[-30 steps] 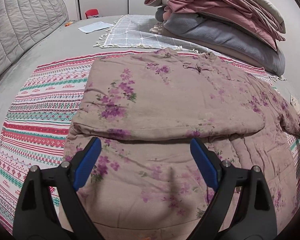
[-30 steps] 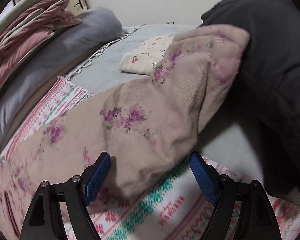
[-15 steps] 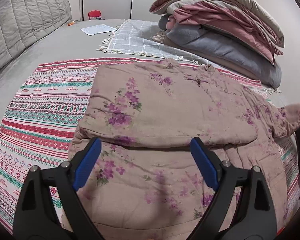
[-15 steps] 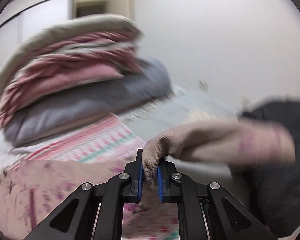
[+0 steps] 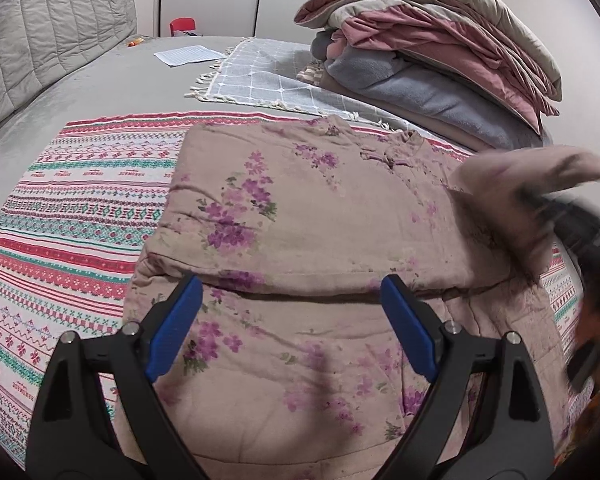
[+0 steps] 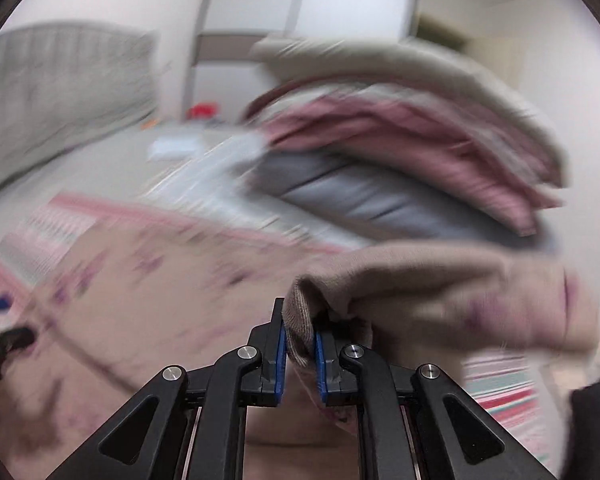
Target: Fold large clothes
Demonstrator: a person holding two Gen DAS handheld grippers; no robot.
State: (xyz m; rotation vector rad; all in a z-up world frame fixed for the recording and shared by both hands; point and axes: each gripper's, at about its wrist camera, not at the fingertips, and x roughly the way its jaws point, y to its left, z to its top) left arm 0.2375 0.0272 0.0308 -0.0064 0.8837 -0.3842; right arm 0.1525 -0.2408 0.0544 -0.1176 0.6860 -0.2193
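Note:
A padded beige jacket with purple flowers [image 5: 300, 216] lies on a striped cloth [image 5: 72, 208] on the bed, one sleeve folded flat across its chest. My left gripper [image 5: 292, 312] is open and empty, hovering over the jacket's lower half. My right gripper [image 6: 300, 340] is shut on the cuff of the other sleeve [image 6: 440, 292] and holds it lifted. In the left wrist view that lifted sleeve [image 5: 528, 176] shows blurred at the right, above the jacket's right shoulder. The right wrist view is strongly motion-blurred.
A tall stack of folded blankets [image 5: 432, 52] sits at the back right. A grey checked throw [image 5: 268, 80] and a sheet of paper [image 5: 188, 54] lie behind the jacket. A quilted headboard [image 5: 48, 40] stands at the left.
My right gripper closed on the sleeve cuff and has swung it up and leftward over the jacket. The left gripper stayed open and drifted slightly.

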